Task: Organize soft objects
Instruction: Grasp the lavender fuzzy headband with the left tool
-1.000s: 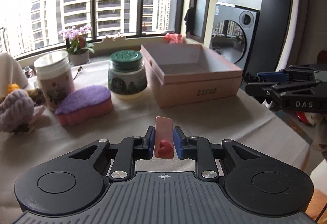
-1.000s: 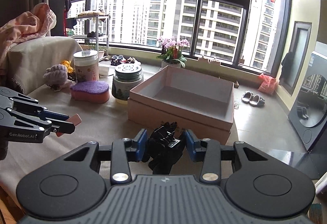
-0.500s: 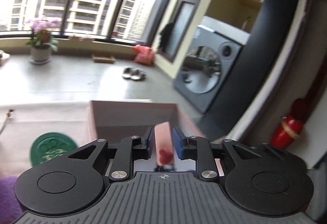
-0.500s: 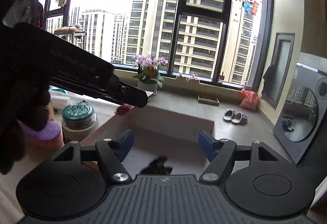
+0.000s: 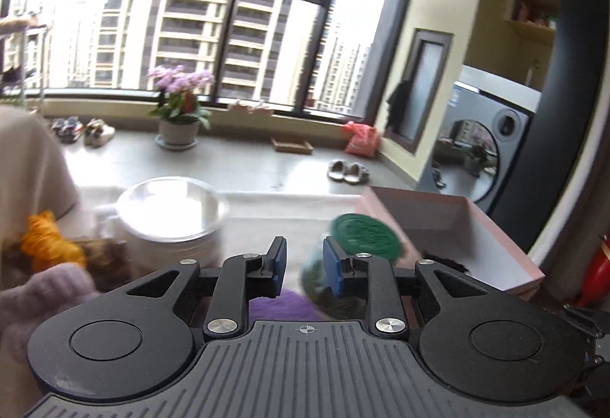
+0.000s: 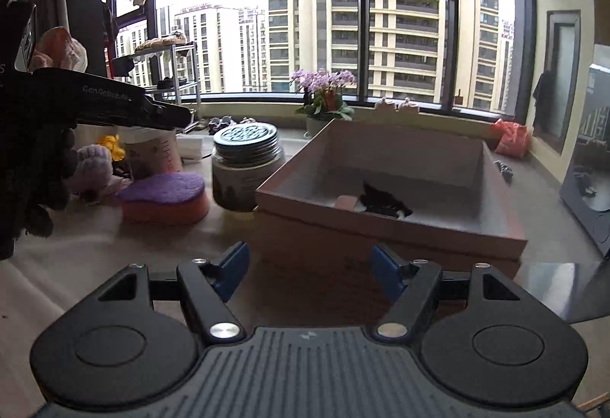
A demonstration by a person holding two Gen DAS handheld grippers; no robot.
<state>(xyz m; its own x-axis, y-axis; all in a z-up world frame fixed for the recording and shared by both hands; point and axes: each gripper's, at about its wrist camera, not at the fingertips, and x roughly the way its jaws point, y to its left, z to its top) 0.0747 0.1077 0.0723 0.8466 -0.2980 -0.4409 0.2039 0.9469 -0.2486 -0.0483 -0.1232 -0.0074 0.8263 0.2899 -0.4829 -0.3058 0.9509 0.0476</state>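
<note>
The pink box (image 6: 385, 223) holds a black soft item (image 6: 383, 202) and a small pink piece (image 6: 346, 202). A purple-topped sponge (image 6: 164, 197) lies left of the box on the cloth. A lilac knitted item (image 6: 93, 166) and a yellow one (image 6: 112, 145) lie further left. My right gripper (image 6: 310, 271) is open and empty in front of the box. My left gripper (image 5: 304, 265) is open and empty above the sponge (image 5: 284, 303), left of the box (image 5: 476, 239); in the right wrist view it (image 6: 167, 115) hangs above the sponge.
A green-lidded jar (image 6: 246, 166) stands between sponge and box. A white-lidded jar (image 6: 152, 151) stands behind the sponge. A potted orchid (image 6: 324, 94) sits on the window sill. A washing machine (image 5: 480, 151) stands right of the table.
The left gripper let go of the pink piece into the box and swung left over the sponge. The right gripper drew back from the box, open, the black item left inside.
</note>
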